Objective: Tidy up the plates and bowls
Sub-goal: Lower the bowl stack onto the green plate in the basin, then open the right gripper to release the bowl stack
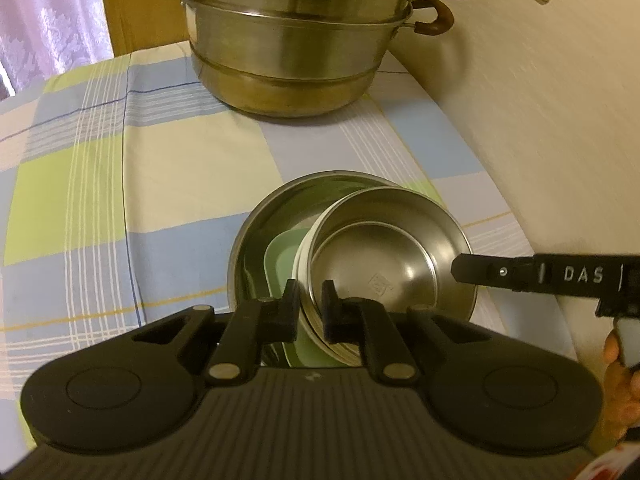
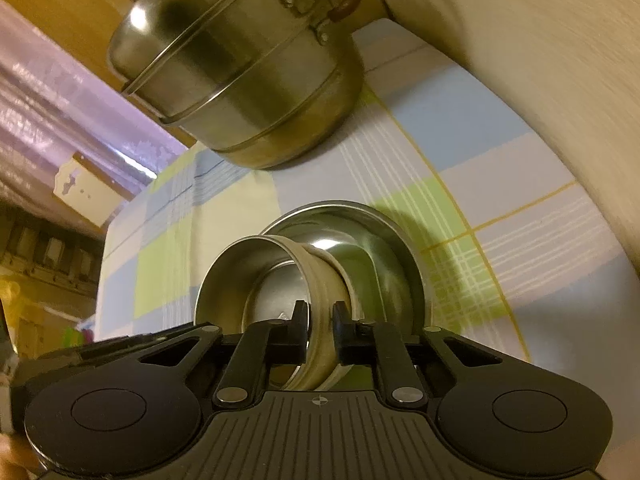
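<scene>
Judging by the stack, you are mostly done: both your left gripper (image 1: 311, 294) and right gripper (image 2: 321, 314) pinch the small steel bowl's (image 1: 384, 264) rim, tilted above the green dish (image 1: 282, 256) inside the big bowl (image 1: 256, 216), not yet seated.

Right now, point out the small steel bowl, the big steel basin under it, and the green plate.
small steel bowl (image 1: 384, 280), left wrist view, inner floor.
big steel basin (image 2: 384, 236), right wrist view, inner wall.
green plate (image 1: 282, 256), left wrist view, exposed rim.
</scene>
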### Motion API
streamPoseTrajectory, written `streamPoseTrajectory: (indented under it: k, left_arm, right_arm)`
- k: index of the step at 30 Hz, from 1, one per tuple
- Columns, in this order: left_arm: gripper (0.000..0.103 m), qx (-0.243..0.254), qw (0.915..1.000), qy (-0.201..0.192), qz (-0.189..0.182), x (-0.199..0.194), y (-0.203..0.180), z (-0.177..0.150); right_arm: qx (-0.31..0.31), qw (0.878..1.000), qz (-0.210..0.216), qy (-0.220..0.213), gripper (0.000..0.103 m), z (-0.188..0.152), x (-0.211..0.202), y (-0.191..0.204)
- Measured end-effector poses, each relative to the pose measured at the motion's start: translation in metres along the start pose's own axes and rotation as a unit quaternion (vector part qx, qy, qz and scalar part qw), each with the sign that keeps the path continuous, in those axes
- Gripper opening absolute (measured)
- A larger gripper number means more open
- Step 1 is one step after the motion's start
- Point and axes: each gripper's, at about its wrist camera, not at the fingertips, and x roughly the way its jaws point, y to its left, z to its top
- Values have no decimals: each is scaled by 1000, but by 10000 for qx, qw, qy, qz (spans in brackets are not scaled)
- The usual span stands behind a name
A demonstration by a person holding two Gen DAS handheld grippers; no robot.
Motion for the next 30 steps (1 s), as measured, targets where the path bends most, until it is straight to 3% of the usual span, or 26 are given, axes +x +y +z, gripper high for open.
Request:
streamPoseTrajectory:
  k: [10, 23, 24, 28, 30]
  left_arm:
    - [9, 66, 10000, -24, -69, -1, 0, 6]
    - [10, 36, 10000, -23, -49, -4, 0, 6]
    - [10, 49, 10000, -48, -33, -6, 0, 5]
    - [12, -22, 9999, -139, -40, -17, 1, 3]
    - [14, -32, 9997, -229, 1, -25, 1, 2]
  right_arm:
    - [959, 9950, 95, 248, 12, 6, 1, -16]
    - [581, 9981, -90, 159, 14, 6, -2, -4]
    - [545, 9984, -90, 131, 16, 6, -4, -4]
    - [400, 9991, -102, -93, 42, 4, -14, -1]
    - [350, 9991, -27, -251, 42, 2, -22, -1]
